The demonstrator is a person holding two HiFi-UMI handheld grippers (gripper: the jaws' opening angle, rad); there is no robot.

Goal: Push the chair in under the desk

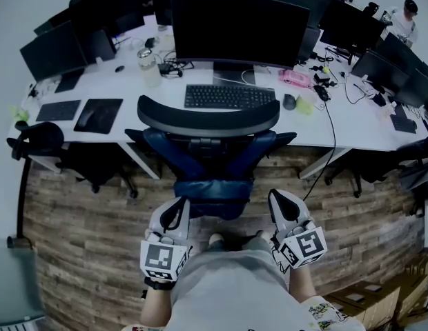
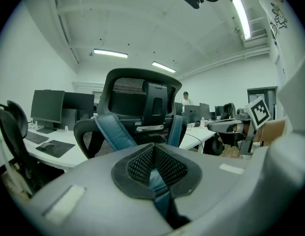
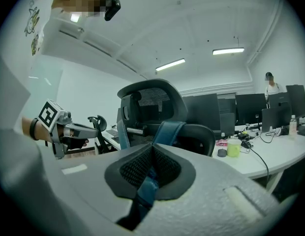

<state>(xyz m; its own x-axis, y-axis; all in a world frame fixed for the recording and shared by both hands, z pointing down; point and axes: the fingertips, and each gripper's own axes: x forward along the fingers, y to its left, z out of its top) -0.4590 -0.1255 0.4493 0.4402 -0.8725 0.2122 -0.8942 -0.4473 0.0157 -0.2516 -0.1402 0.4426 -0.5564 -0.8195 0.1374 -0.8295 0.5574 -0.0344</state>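
Item: black mesh office chair with blue frame (image 1: 208,119). It stood straight ahead of me, backrest facing me, seat aimed at the white surface (image 1: 352,126). My left claw (image 1: 177,211) and right claw (image 1: 280,203) were both closed, empty, flanking its midline, about equally near.

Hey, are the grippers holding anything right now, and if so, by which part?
Nothing is held. The left gripper and right gripper are both shut with nothing between the jaws, pointing at the back of the chair.

Left gripper (image 1: 179,204), right gripper (image 1: 278,197); fingers (image 2: 137,164) together
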